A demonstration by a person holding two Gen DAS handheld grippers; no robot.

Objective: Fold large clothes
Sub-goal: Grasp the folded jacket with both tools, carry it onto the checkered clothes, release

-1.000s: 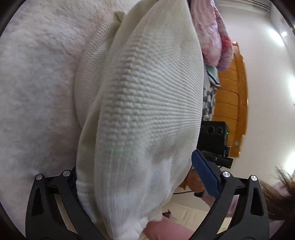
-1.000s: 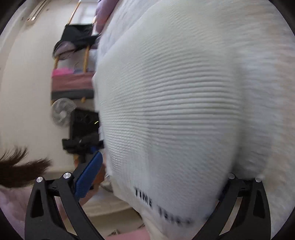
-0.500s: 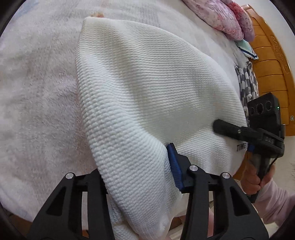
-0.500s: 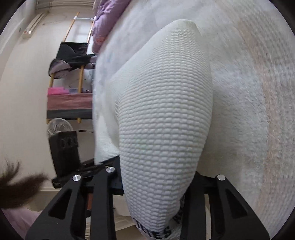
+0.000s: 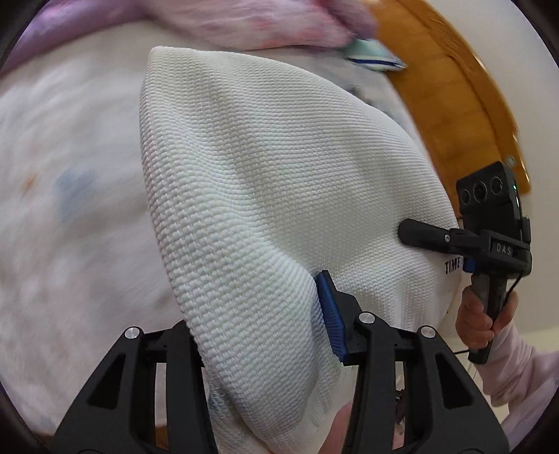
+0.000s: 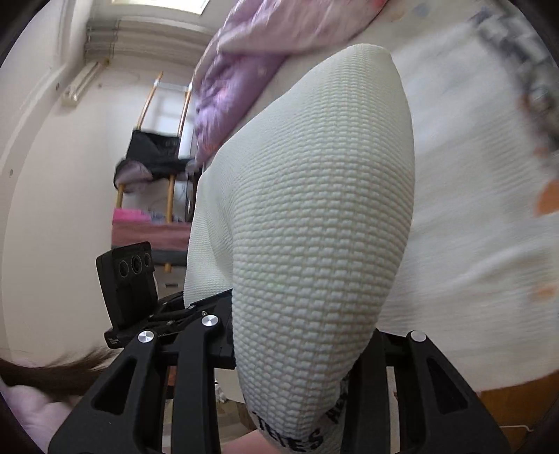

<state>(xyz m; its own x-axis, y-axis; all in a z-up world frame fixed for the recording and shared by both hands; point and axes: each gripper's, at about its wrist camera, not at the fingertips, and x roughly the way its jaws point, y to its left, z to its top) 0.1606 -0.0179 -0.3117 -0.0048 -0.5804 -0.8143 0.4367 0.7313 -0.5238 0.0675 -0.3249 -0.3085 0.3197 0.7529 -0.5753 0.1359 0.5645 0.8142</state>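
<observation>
A white waffle-knit garment (image 5: 272, 195) with black lettering near its hem is held up over the white bed (image 5: 70, 209). My left gripper (image 5: 258, 335) is shut on one bunched edge of it. My right gripper (image 6: 297, 349) is shut on the other edge of the garment (image 6: 314, 227). The right gripper also shows in the left wrist view (image 5: 489, 237), at the garment's right edge, held by a hand in a pink sleeve. The left gripper shows in the right wrist view (image 6: 139, 297), left of the cloth. The cloth stretches between the two.
A pink and purple quilt (image 5: 265, 24) lies at the bed's far end. A wooden headboard (image 5: 454, 104) curves at the right. A rack with dark clothes (image 6: 157, 157) stands by the wall.
Both grippers have lifted the garment and carried it toward the far end of the bed; the quilt and headboard now show closer. Both stay shut on the cloth.
</observation>
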